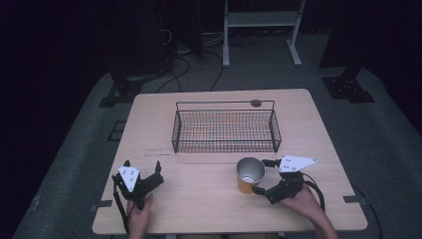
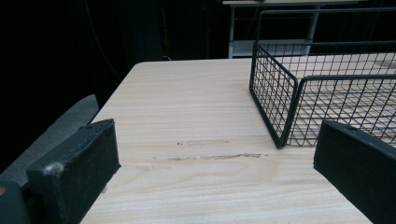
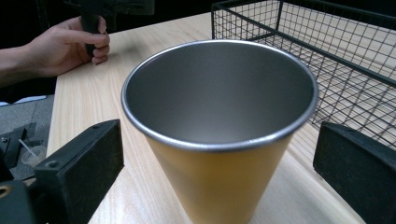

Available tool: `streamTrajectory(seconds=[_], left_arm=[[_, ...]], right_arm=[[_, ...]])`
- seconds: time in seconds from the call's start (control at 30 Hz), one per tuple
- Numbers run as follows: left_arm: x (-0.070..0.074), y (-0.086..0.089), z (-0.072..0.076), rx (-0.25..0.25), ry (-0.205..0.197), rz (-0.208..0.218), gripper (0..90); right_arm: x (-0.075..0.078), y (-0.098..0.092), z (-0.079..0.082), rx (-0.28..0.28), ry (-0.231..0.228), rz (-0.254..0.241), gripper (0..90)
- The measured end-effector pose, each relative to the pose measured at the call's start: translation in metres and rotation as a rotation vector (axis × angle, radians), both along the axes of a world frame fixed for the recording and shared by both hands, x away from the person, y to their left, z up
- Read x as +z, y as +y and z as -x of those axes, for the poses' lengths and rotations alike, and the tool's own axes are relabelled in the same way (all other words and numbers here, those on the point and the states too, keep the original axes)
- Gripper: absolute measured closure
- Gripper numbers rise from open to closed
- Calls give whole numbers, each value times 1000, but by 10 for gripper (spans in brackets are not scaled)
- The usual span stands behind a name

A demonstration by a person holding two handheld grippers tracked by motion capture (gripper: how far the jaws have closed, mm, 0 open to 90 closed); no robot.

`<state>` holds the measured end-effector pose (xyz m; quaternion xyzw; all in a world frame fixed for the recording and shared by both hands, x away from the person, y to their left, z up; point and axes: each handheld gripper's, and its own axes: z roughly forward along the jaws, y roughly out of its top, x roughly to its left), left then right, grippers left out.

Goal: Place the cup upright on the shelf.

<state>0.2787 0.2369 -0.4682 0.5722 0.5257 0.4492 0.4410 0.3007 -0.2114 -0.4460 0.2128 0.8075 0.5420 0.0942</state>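
Between your right gripper's [image 1: 261, 176] spread jaws, near the front of the table [image 1: 199, 209] and just short of the wire basket [image 1: 226, 130], stands the orange cup [image 1: 249, 175], upright and not yet pinched. It looks like a thin metal tumbler with a steel lining: probably light, stiff and smooth, so it may slip or tip if you squeeze near the rim. Close on the tapered wall around mid-height, square across it. Your right gripper view shows the hollow, empty inside of the cup [image 3: 219, 135] and the gap on either side, which the high view cannot give. Looking down from above, you get its place before the basket. Your left gripper [image 1: 143, 171] rests apart, jaws wide and holding nothing.
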Motion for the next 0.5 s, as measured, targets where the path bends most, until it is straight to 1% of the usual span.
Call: streamTrajectory(seconds=[0.07, 0.23, 0.5], left_arm=[[0, 0, 0, 0, 0, 0, 0], [0, 0, 0, 1, 1, -1, 0], [0, 0, 0, 1, 0, -1, 0]], right_arm=[[-1, 3, -2, -1, 4, 7, 12], [-3, 7, -4, 0, 12, -2, 12], [-7, 17, -9, 7, 18, -3, 12]])
